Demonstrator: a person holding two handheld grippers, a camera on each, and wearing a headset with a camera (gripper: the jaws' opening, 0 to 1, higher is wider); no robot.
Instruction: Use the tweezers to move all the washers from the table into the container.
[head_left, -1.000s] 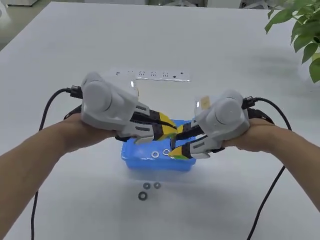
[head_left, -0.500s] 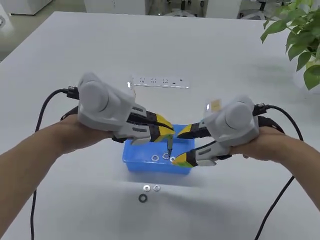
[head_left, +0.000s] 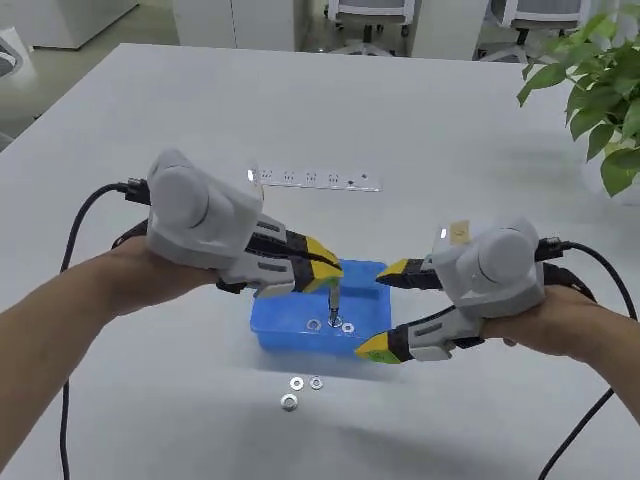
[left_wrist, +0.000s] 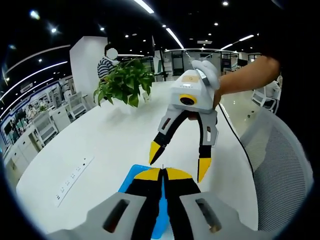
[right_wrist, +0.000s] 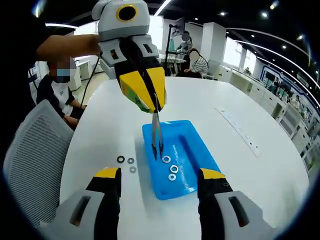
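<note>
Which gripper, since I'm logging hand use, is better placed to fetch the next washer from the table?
Left. The left gripper is shut on the tweezers, tips over the blue container, near the three washers on the table. The right gripper is open and holds nothing.

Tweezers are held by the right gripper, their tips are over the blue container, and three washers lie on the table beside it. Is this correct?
Not quite: the left gripper holds the tweezers. The right gripper view shows it shut on them, while the right gripper stands open. The tips over the blue container and the three washers on the table are correct.
</note>
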